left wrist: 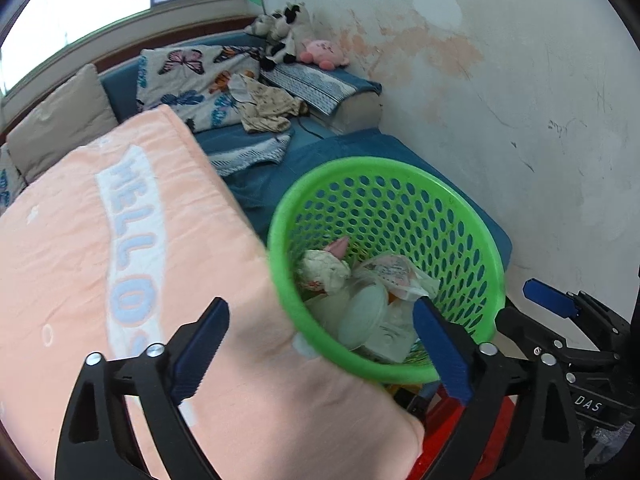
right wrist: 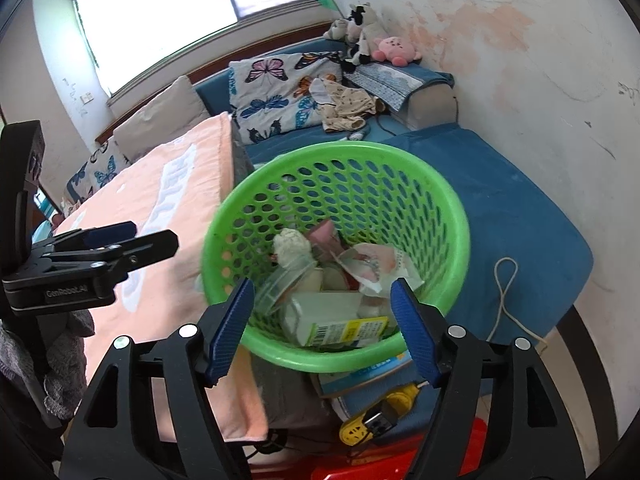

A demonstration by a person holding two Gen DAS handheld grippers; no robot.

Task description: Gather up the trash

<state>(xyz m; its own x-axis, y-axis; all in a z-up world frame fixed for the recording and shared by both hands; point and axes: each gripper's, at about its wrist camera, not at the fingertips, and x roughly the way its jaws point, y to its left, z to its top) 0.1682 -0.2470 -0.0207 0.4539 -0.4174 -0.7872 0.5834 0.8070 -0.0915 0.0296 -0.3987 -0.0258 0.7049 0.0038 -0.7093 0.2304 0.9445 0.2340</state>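
A green perforated waste basket [left wrist: 472,216] [right wrist: 448,204] stands between the peach "HELLO" towel [left wrist: 80,248] and the blue bed. It holds crumpled paper [left wrist: 322,268] [right wrist: 294,246], wrappers [right wrist: 372,266], a clear plastic lid [left wrist: 360,320] and a barcode carton [right wrist: 344,330]. My left gripper [left wrist: 320,350] is open and empty, its fingers astride the basket's near rim. My right gripper [right wrist: 322,330] is open and empty, just in front of the basket's near rim. The left gripper also shows at the left of the right wrist view [right wrist: 120,240].
A blue mattress [right wrist: 520,220] with a white cord [right wrist: 504,300] lies to the right by a stained wall. Butterfly pillows [right wrist: 276,92], clothes and plush toys [right wrist: 394,50] lie at the back. A red stool [right wrist: 400,464], a yellow plug [right wrist: 372,420] and a booklet sit below the basket.
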